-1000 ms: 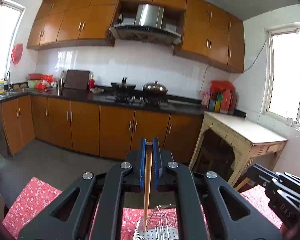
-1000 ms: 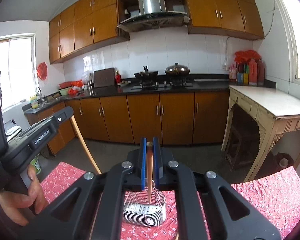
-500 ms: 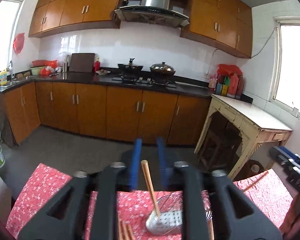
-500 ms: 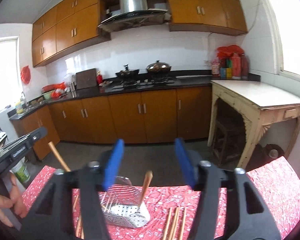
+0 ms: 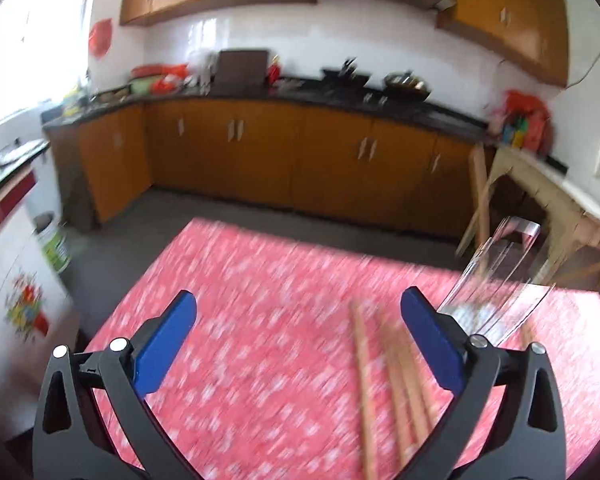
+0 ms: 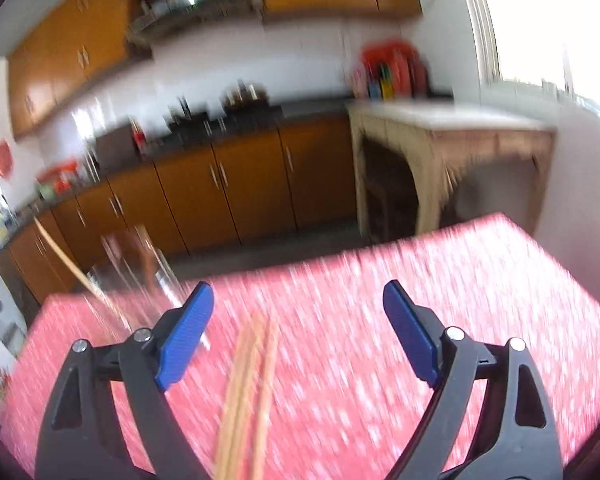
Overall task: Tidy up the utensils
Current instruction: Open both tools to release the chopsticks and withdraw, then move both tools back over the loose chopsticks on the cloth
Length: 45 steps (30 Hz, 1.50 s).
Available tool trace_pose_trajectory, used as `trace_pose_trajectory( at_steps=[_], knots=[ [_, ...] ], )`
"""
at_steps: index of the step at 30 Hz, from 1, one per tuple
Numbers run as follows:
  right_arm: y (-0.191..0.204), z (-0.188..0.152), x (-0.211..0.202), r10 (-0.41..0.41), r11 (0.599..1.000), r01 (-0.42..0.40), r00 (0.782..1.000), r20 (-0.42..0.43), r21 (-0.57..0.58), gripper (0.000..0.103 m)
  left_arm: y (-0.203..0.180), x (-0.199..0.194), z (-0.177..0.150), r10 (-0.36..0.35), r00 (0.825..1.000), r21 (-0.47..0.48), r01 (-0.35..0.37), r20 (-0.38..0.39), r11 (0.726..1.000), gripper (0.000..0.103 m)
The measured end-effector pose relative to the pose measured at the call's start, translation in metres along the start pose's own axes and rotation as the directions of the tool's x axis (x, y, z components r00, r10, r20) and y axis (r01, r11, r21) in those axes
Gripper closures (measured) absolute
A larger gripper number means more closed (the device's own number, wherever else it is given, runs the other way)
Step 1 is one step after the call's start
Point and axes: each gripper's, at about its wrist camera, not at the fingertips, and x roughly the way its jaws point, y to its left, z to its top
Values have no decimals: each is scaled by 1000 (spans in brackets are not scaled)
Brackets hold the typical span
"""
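Both views are motion-blurred. My left gripper is open and empty above the red patterned tablecloth. Several wooden chopsticks lie on the cloth between its fingers, nearer the right one. The wire utensil basket stands behind the right finger. My right gripper is open and empty too. A bundle of chopsticks lies on the cloth below it. The basket stands at its left with chopsticks leaning out of it.
The table's far edge drops to a grey floor. Brown kitchen cabinets line the far wall. A pale wooden side table stands at the right. A white appliance is at the left.
Both grippers let go of their chopsticks into the basket, opened wide, and swung down and apart toward the loose chopsticks on the cloth.
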Motion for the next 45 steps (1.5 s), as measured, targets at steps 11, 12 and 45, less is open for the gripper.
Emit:
trace_pose_trajectory(
  at_steps=[11, 12, 45],
  knots=[
    [20, -107, 32, -13, 998, 0, 979, -203, -65, 27, -10, 2, -93, -170, 968, 13, 175, -184, 984, 2],
    [21, -111, 32, 14, 998, -25, 977, -215, -52, 33, -11, 1, -99, -178, 967, 10, 183, -179, 983, 2],
    [20, -109, 64, -63, 996, 45, 970, -235, -83, 95, -58, 51, -113, -33, 950, 231, 109, -312, 967, 96]
  ],
)
